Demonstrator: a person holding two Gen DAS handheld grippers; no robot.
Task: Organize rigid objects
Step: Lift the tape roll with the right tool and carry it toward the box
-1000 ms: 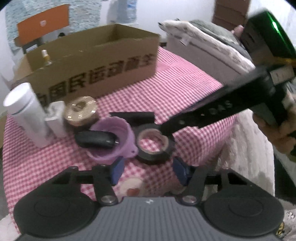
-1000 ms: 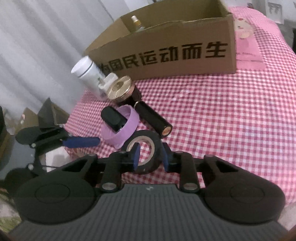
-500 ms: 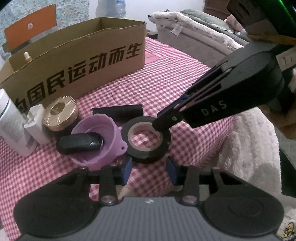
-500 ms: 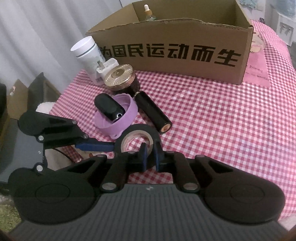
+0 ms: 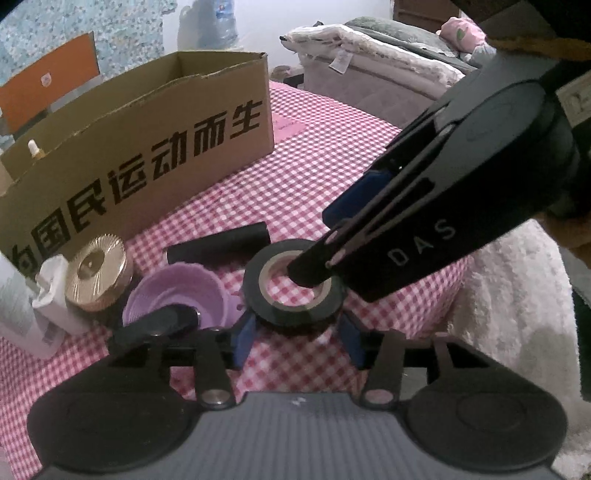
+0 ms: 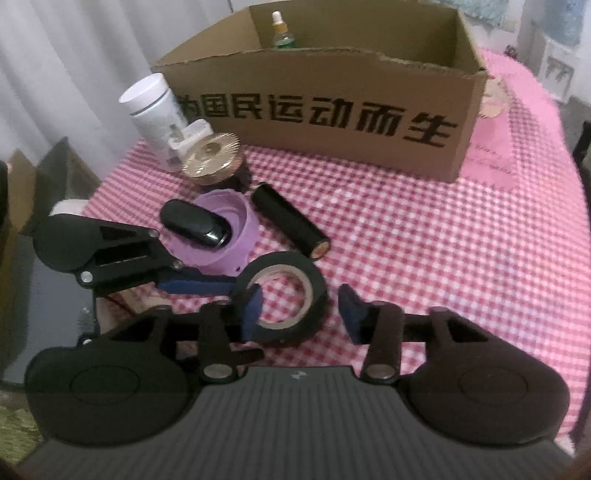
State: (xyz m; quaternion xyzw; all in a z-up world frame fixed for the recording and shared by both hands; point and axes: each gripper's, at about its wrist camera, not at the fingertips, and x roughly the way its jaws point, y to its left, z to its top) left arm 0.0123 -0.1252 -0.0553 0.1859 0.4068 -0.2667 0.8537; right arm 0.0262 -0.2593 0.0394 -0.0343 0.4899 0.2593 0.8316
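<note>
A black tape roll (image 5: 291,314) (image 6: 314,291) lies flat on the pink checked tablecloth (image 6: 424,240), near its front edge. My right gripper (image 6: 303,314) is opening. One of its fingers stands inside the roll's hole and the other outside, with a gap to the roll's wall. My left gripper (image 5: 297,341) is opening too. Its blue pads flank the roll's near edge and no squeeze shows. In the right wrist view one of the left gripper's fingers (image 6: 199,286) reaches the roll's side from the left.
Left of the tape stand a purple cup (image 6: 240,221) with a black fob (image 6: 195,221) on it, a black cylinder (image 6: 288,218), a gold-lidded jar (image 6: 210,158) and a white bottle (image 6: 151,107). An open cardboard box (image 6: 332,110) behind holds a dropper bottle (image 6: 282,33). The table edge is close.
The right jaws, shut on the tape's wall half a second ago, have spread apart. The left gripper has moved in until its pads sit on either side of the roll.
</note>
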